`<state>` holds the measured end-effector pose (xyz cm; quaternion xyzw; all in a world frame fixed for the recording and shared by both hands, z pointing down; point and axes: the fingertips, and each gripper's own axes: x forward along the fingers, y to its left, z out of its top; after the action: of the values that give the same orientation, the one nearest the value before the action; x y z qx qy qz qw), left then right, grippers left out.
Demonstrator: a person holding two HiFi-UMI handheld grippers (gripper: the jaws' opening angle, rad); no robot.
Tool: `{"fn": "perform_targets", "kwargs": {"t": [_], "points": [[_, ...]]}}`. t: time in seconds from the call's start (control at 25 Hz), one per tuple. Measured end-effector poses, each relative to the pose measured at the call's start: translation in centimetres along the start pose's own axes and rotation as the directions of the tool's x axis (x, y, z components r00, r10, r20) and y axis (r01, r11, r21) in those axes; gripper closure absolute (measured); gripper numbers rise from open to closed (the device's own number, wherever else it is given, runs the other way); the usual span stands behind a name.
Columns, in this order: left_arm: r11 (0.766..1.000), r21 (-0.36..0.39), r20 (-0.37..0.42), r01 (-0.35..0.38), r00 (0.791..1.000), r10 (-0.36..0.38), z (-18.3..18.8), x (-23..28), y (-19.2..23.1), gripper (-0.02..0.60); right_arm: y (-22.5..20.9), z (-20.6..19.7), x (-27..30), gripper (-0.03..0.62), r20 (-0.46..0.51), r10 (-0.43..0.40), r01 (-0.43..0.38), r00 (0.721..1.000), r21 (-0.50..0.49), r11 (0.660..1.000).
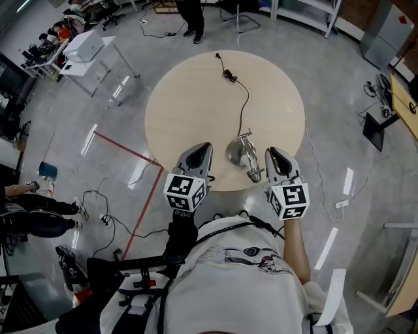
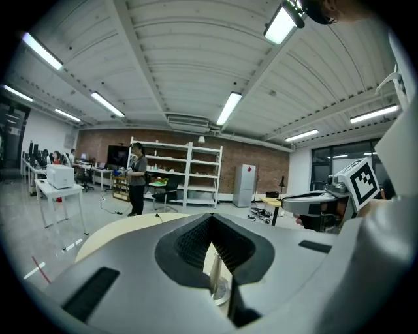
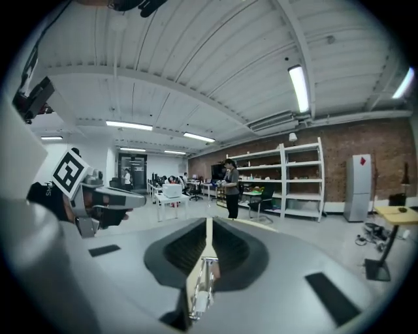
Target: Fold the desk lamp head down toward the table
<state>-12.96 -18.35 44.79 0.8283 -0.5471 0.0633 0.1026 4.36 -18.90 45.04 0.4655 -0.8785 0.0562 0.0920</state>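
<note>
A chrome desk lamp stands at the near edge of the round beige table, its round base toward me and its black cord running to the far side. My left gripper hovers left of the lamp and my right gripper right of it, both raised clear of it. In the left gripper view the jaws meet at the tips, and the lamp shows below through the slit. In the right gripper view the jaws stand together too, with the lamp beneath. Neither holds anything.
A person stands beyond the table's far side. A white desk with a printer is at the back left. Cables and a red tape line lie on the floor to the left. Shelves line the brick wall.
</note>
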Motion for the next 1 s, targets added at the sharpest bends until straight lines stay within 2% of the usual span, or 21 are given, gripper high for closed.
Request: {"fn": "perform_targets", "kwargs": {"t": [0.08,0.36,0.6,1.0], "points": [[1.000,0.007,0.019,-0.003,1.000,0.002,0.8,0.1,0.4,0.578,0.0,0.9,0.3,0.584,0.014,-0.012,0.012,1.000,0.000,1.000],[1.000,0.030,0.073,0.001,0.997,-0.003,2.6,0.8,0.1,0.578,-1.0,2.2,0.3,0.589,0.036,-0.047,0.046,0.998,0.007,0.999],[0.998,0.064,0.076,0.001,0.997,-0.006,3.2,1.0,0.2,0.578,-1.7,2.9,-0.2,0.589,0.069,-0.072,0.070,0.995,0.024,0.997],[0.998,0.065,0.079,0.006,0.997,-0.011,3.5,1.4,0.1,0.578,-1.7,3.4,0.1,0.589,0.077,-0.069,0.068,0.995,0.019,0.998]]}}
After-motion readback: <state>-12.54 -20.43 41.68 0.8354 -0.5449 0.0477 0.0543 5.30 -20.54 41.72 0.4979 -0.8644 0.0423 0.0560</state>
